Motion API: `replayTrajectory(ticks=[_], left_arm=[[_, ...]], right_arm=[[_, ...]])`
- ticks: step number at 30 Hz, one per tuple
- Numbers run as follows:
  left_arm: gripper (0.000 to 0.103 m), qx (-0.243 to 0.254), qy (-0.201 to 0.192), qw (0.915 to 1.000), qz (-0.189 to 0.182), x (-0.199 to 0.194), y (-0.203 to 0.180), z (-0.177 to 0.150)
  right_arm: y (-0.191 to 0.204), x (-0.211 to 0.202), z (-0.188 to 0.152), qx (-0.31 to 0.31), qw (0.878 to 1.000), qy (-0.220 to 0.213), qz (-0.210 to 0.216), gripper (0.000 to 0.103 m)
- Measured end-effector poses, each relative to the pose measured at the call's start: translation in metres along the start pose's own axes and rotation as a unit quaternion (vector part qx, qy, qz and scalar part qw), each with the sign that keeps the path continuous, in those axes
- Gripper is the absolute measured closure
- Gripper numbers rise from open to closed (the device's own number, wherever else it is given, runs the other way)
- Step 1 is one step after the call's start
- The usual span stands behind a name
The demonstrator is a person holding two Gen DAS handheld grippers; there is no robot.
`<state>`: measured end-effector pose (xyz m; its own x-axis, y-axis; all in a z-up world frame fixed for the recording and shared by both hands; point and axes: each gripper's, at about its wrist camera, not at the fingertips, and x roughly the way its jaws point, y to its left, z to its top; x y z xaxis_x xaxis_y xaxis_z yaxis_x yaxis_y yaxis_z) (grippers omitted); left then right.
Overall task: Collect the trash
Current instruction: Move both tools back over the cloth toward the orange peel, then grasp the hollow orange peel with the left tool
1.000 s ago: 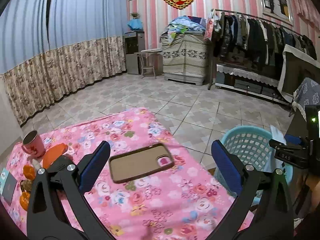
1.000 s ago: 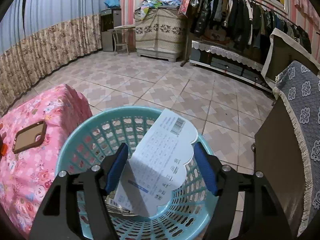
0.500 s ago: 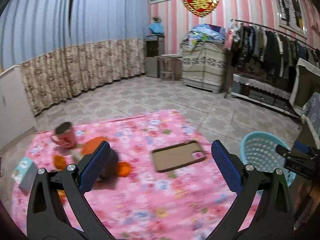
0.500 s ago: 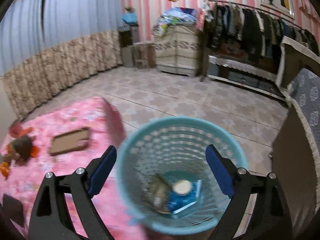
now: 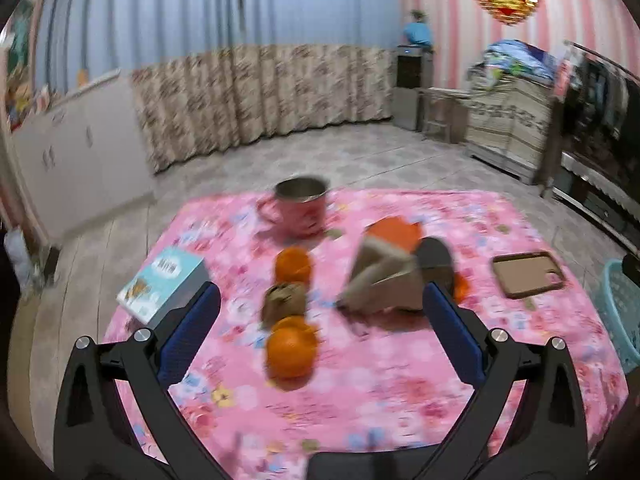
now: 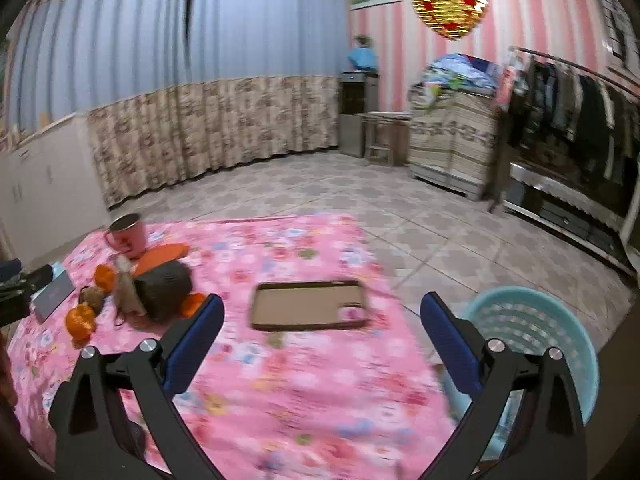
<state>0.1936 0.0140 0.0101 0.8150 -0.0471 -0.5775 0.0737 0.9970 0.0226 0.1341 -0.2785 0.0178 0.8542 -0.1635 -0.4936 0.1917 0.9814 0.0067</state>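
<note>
A pink floral table [image 5: 400,392] holds a crumpled brown scrap [image 5: 285,307] between two oranges [image 5: 291,351], and a tan paper piece [image 5: 380,280] against a dark object. My left gripper [image 5: 320,320] is open and empty, above the near table facing these. My right gripper [image 6: 320,332] is open and empty over the table's near right part. The light blue trash basket [image 6: 536,332] stands on the floor right of the table, beside the right gripper's right finger; its edge shows in the left wrist view [image 5: 618,312]. The frames are blurred.
A pink mug [image 5: 300,208], an orange flat item [image 5: 394,232], a light blue box [image 5: 164,284] and a brown phone case [image 6: 310,306] lie on the table. White cabinets stand left, a clothes rack [image 6: 568,120] right, tiled floor beyond.
Both grippers have swung left from the basket to the table. The right gripper let go of the white paper; it is gone from its fingers.
</note>
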Motion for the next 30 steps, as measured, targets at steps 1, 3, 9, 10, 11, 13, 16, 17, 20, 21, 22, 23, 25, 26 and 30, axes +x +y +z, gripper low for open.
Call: replayTrajectory(ticks=[1, 3, 9, 10, 11, 13, 16, 17, 20, 21, 22, 23, 25, 26, 30], left_arm=[[0.005, -0.012, 0.009, 0.9999, 0.004, 0.009, 0.011, -0.005], [0.005, -0.025, 0.03, 0.9992, 0.006, 0.026, 0.024, -0.011], [0.006, -0.025, 0.072, 0.9971, 0.0, 0.062, 0.033, -0.024], [0.006, -0.022, 0.075, 0.9969, 0.002, 0.065, 0.032, -0.026], [0.006, -0.019, 0.078, 0.9967, 0.002, 0.069, 0.031, -0.028], [0.006, -0.02, 0.085, 0.9961, -0.001, 0.076, 0.031, -0.029], [0.011, -0.023, 0.098, 0.9949, -0.005, 0.085, 0.03, -0.032], [0.014, -0.021, 0.103, 0.9944, -0.005, 0.088, 0.029, -0.032], [0.02, -0.014, 0.119, 0.9928, -0.007, 0.098, 0.027, -0.035], [0.022, -0.011, 0.121, 0.9926, -0.007, 0.1, 0.027, -0.036], [0.027, -0.008, 0.125, 0.9922, -0.007, 0.103, 0.027, -0.037], [0.035, -0.008, 0.129, 0.9916, -0.01, 0.105, 0.028, -0.038], [0.046, -0.013, 0.137, 0.9902, -0.025, 0.108, 0.029, -0.04], [0.05, -0.015, 0.137, 0.9901, -0.03, 0.108, 0.029, -0.04], [0.06, -0.002, 0.129, 0.991, -0.033, 0.103, 0.024, -0.037]], right_arm=[[0.007, 0.002, 0.001, -0.005, 1.0, 0.001, 0.004, 0.007], [0.025, 0.011, 0.004, -0.012, 1.0, 0.004, 0.013, 0.007], [0.057, 0.043, 0.009, -0.024, 0.999, 0.016, 0.029, 0.007], [0.061, 0.048, 0.008, -0.025, 0.999, 0.019, 0.03, 0.007], [0.064, 0.052, 0.007, -0.025, 0.999, 0.022, 0.031, 0.007], [0.068, 0.059, 0.005, -0.026, 0.999, 0.025, 0.033, 0.007], [0.068, 0.07, -0.004, -0.03, 0.998, 0.038, 0.033, 0.007], [0.067, 0.073, -0.006, -0.03, 0.998, 0.044, 0.033, 0.007], [0.063, 0.082, -0.011, -0.024, 0.998, 0.056, 0.028, 0.007], [0.061, 0.085, -0.013, -0.021, 0.998, 0.06, 0.027, 0.007], [0.06, 0.087, -0.013, -0.02, 0.997, 0.063, 0.027, 0.007], [0.059, 0.089, -0.014, -0.018, 0.997, 0.066, 0.027, 0.007], [0.058, 0.091, -0.014, -0.017, 0.997, 0.069, 0.025, 0.007], [0.058, 0.092, -0.014, -0.017, 0.997, 0.07, 0.026, 0.007], [0.064, 0.094, -0.016, -0.024, 0.997, 0.073, 0.03, 0.007]])
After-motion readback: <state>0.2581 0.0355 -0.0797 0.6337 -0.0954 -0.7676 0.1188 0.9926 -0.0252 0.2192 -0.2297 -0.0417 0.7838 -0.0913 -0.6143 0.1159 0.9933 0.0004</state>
